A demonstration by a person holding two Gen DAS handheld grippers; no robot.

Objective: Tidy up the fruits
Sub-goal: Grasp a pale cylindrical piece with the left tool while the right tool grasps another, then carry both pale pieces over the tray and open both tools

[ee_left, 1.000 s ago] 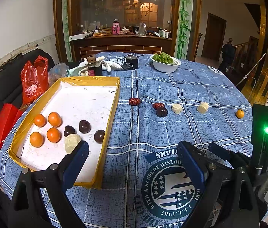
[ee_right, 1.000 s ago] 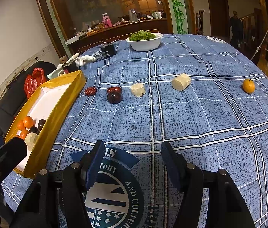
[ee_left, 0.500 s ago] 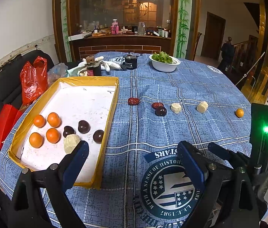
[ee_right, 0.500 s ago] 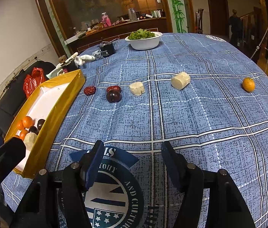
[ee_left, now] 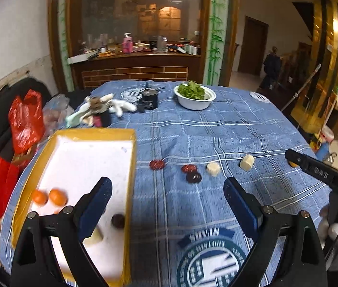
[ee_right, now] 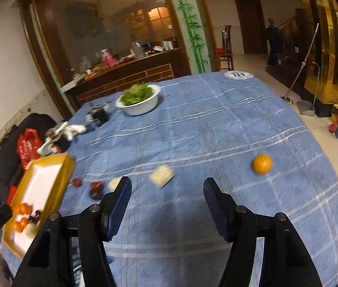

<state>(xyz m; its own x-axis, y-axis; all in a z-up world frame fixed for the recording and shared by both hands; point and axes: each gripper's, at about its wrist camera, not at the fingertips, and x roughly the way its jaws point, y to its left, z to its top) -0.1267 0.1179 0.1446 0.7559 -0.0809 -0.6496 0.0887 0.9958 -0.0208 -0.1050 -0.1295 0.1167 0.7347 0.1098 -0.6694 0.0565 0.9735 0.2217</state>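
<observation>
A yellow-rimmed white tray lies at the left of the blue tablecloth and holds oranges, a dark fruit and a pale piece. On the cloth lie two red dates, a dark fruit and two pale chunks. A lone orange sits to the right, ahead of my right gripper, which is open and empty. My left gripper is open and empty above the tray's right rim. The tray also shows in the right wrist view.
A white bowl of greens stands at the back of the table, with a black jar and white gloves to its left. Red bags sit on a black seat at the left. The table's right edge drops to the floor.
Both grippers have moved forward and up over the table. The right gripper has swung right toward the lone orange. Both stay open and empty.
</observation>
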